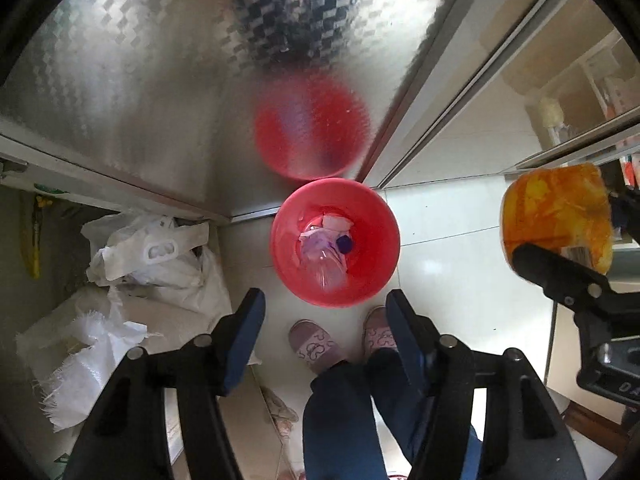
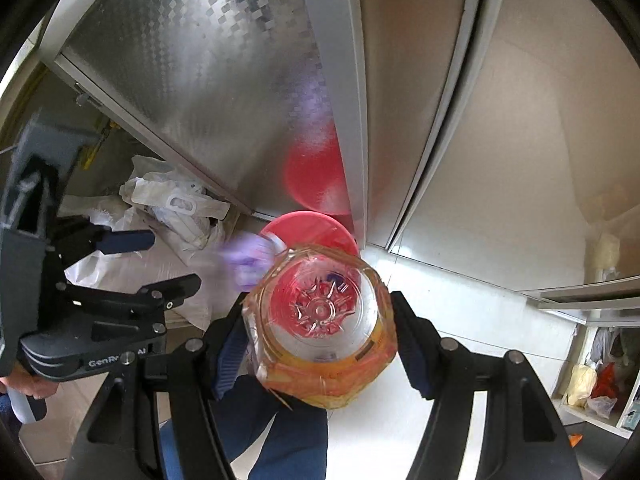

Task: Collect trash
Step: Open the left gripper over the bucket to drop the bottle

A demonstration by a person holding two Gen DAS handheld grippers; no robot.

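- Raised lettering "GenRo… AI", with its middle letters hidden behind a screw, is read on the black body of the left hand-held gripper (image 2: 148,258) in the right wrist view.
- The letters "DA", cut off at the frame edge, are seen on the right hand-held gripper (image 1: 560,258) in the left wrist view.
- The print on the orange bottle label (image 2: 340,384) cannot be made out.

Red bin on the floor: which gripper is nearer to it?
Left. The left gripper hangs open right above the red bin; the right gripper, clamped on an orange-labelled bottle, sits off to the side.

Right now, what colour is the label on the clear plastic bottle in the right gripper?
Orange and yellow, on the clear plastic bottle; left wrist view shows it best.
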